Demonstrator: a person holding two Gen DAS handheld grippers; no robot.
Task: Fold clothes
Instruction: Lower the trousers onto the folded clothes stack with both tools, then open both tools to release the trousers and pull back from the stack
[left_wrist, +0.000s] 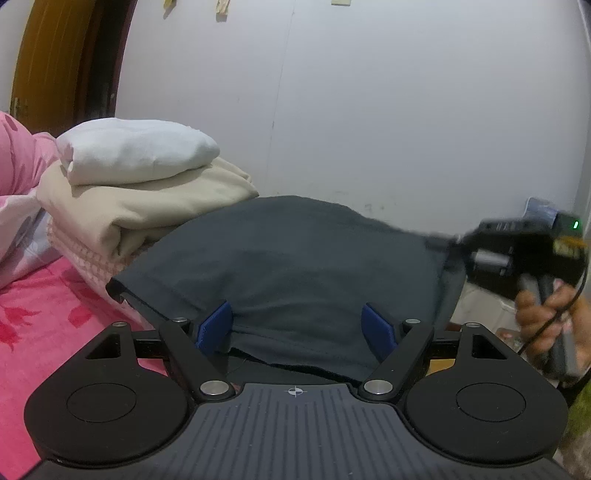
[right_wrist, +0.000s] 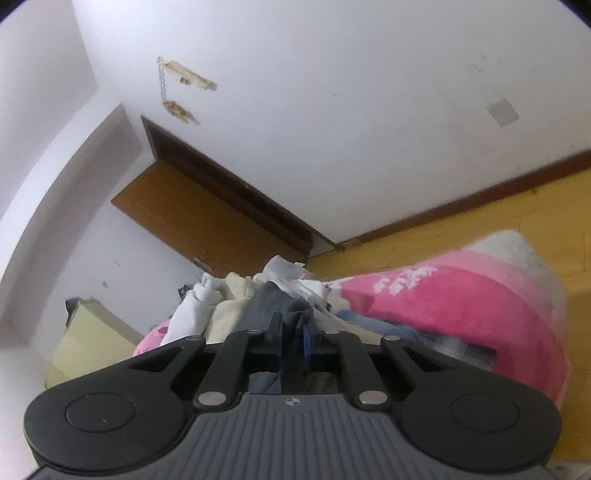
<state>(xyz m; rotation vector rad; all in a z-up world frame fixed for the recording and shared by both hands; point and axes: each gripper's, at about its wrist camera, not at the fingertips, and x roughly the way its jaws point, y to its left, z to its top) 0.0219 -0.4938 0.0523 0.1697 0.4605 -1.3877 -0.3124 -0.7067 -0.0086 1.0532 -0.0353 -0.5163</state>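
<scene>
A dark grey garment (left_wrist: 288, 266) is spread over the pink bed, and its near edge lies between the blue pads (left_wrist: 218, 325) of my left gripper (left_wrist: 299, 326). That gripper's jaws stand wide apart and open, pinching nothing. At the right of the left wrist view, a hand (left_wrist: 543, 317) holds my right gripper (left_wrist: 456, 242), blurred, with the garment's right edge pulled up to it. In the right wrist view, my right gripper (right_wrist: 291, 330) is shut on a fold of the dark grey garment (right_wrist: 266, 302).
A stack of folded clothes, white (left_wrist: 136, 151) on cream (left_wrist: 147, 206), sits on the bed just left of the garment. A pink bedspread (left_wrist: 44, 314) covers the bed, with a pink quilt (left_wrist: 18, 166) at far left. A white wall stands behind, and the right wrist view shows a wooden door (right_wrist: 207, 221) and floor (right_wrist: 535, 221).
</scene>
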